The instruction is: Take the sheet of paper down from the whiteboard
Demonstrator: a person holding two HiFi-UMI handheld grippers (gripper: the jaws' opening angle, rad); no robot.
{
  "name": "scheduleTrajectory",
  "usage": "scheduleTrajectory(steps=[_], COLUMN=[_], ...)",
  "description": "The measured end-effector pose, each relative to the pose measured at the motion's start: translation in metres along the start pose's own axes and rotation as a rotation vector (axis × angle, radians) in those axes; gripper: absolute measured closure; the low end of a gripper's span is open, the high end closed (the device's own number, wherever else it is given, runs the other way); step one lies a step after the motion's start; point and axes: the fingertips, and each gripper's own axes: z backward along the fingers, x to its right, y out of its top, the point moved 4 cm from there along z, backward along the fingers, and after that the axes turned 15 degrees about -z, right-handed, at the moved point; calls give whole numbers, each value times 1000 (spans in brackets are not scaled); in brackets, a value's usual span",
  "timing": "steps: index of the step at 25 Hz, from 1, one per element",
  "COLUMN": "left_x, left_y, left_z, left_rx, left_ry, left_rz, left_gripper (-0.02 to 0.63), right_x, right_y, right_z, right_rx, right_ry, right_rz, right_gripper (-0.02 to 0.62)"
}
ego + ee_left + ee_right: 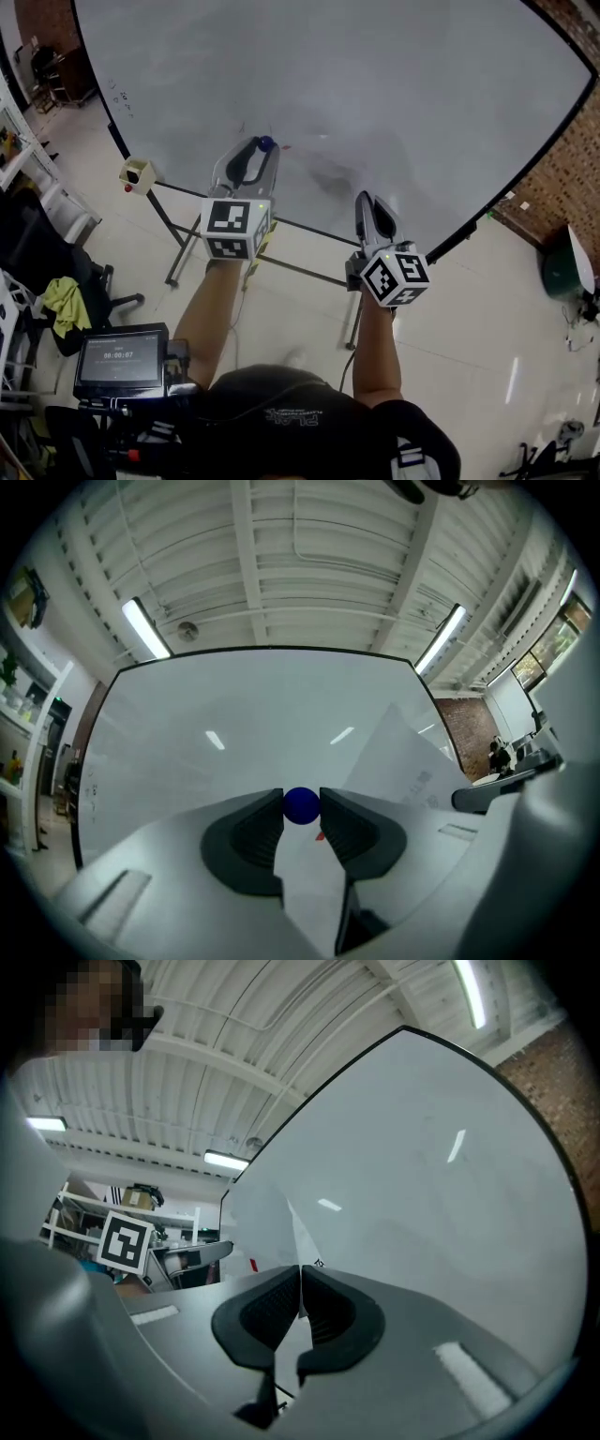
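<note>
Right gripper (300,1283) clenched on the paper (267,1232) edge, centre frame. Left gripper (301,810) grasping blue magnet (301,802). Sheet looks free of whiteboard (375,75). Step: taking it down. Next: carry sheet clear without tearing it.

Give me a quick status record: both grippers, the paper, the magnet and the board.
left gripper: shut on the blue magnet, a small ball pinched between its jaws
right gripper: shut on the sheet of paper, gripping one edge
sheet of paper: held by the right gripper only, appears clear of the board
whiteboard: upright ahead of both grippers, faint smudges on it
</note>
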Motion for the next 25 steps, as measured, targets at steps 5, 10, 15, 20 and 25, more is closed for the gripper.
scheduleTrajectory(steps=[5, 10, 15, 20, 25], left_x=[-21, -39, -35, -29, -39], left_y=[-11, -16, -35, -57, -59], left_z=[66, 124, 175, 209, 229], left_rx=[13, 17, -19, -51, -50], left_ry=[-77, -96, -150, -181, -160], left_rz=[57, 64, 90, 111, 128], left_gripper=[483, 483, 483, 483, 483], right_x=[-48, -85, -125, -152, -169], right_y=[-40, -77, -112, -139, -142], right_z=[30, 64, 93, 115, 134], right_rx=[-54, -103, -115, -114, -94], right_ry=[-83, -167, -226, -275, -291], right_rz=[84, 206, 242, 307, 336], right_gripper=[581, 581, 581, 581, 581])
